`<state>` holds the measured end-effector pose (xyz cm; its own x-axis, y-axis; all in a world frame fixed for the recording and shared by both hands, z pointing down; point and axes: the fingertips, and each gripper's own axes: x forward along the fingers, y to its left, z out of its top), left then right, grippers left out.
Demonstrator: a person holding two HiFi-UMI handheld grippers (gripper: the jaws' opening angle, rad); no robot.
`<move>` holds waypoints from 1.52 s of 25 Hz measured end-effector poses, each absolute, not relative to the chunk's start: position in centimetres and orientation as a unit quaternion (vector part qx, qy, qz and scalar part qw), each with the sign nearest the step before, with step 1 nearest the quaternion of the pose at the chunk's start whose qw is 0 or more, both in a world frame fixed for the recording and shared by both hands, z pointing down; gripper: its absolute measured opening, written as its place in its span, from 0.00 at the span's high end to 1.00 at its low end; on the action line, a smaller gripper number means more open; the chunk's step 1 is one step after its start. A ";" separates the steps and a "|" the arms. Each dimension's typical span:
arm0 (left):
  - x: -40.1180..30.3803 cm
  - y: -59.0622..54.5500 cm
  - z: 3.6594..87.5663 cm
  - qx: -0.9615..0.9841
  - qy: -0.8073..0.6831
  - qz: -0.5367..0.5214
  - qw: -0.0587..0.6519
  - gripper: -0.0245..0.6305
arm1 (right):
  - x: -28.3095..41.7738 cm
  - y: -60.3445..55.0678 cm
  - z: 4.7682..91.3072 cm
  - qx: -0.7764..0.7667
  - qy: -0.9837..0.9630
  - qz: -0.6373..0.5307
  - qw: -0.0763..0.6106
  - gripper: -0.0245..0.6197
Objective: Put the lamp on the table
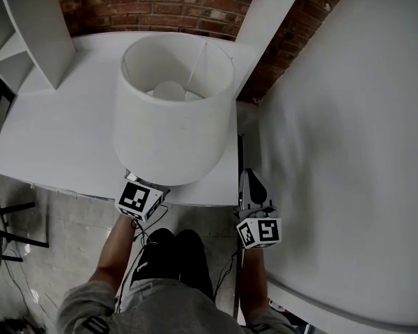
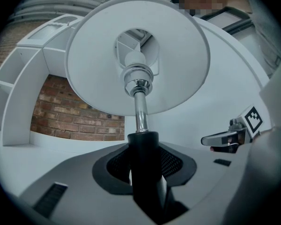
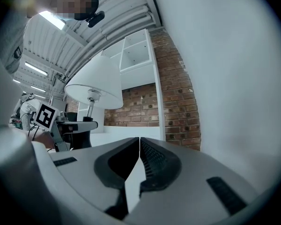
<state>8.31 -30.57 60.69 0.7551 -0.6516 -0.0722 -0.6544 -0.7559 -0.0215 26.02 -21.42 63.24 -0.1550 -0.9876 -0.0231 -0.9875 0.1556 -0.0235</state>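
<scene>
The lamp has a wide white shade on a chrome rod that runs down into a black stem. My left gripper is shut on that black stem just below the shade, at the front edge of the white table. From the head view the shade hides the lamp's base and my left jaws. My right gripper hangs to the right of the lamp, off the table's corner, its jaws shut with nothing between them. The right gripper view shows the shade and left gripper at its left.
A white shelf unit stands on the table's far left against a brick wall. A white column rises behind the table. A large white surface fills the right side. Dark chair legs stand on the floor at left.
</scene>
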 end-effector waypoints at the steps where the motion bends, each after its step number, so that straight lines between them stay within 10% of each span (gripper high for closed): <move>1: 8.4 -30.5 60.7 -0.937 0.348 0.030 0.024 0.75 | 25.9 -21.5 63.4 -0.649 0.761 -0.001 0.016 0.92; 38: 6.8 -28.6 58.2 -0.917 0.382 0.073 0.091 0.70 | 24.8 -19.1 64.2 -0.649 0.760 0.000 0.003 0.92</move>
